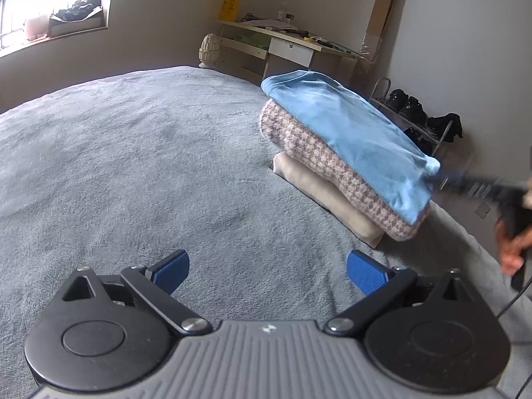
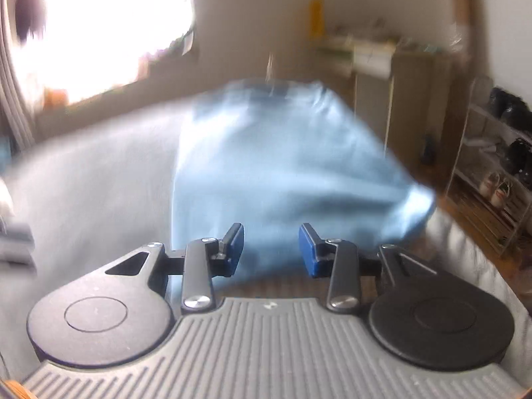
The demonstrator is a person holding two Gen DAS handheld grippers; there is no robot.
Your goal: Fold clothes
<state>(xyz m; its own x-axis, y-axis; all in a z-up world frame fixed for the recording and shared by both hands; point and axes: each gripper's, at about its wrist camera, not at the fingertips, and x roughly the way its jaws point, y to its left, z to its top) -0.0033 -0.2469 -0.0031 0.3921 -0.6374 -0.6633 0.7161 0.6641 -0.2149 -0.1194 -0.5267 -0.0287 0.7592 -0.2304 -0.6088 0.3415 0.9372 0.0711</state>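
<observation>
On the right side of the grey bed (image 1: 133, 166) stands a pile of folded clothes: a light blue garment (image 1: 349, 133) on top, a pink-and-white checked knit (image 1: 316, 156) under it, a cream piece (image 1: 326, 196) at the bottom. My left gripper (image 1: 267, 272) hovers open over bare bed cover, short of the pile, and holds nothing. The right gripper (image 1: 465, 184) shows as a blur at the blue garment's near right corner, with a hand (image 1: 512, 246) behind it. In the right wrist view, the right gripper (image 2: 271, 249) has its pads apart and the blurred blue garment (image 2: 282, 166) lies just beyond them, unpinched.
Past the far corner of the bed stands a desk (image 1: 286, 40) with clutter, a tall cardboard sheet (image 1: 382, 10) leaning beside it. A wire shoe rack (image 1: 415, 113) with dark shoes runs along the right wall. A bright window (image 1: 50, 0) is at the far left.
</observation>
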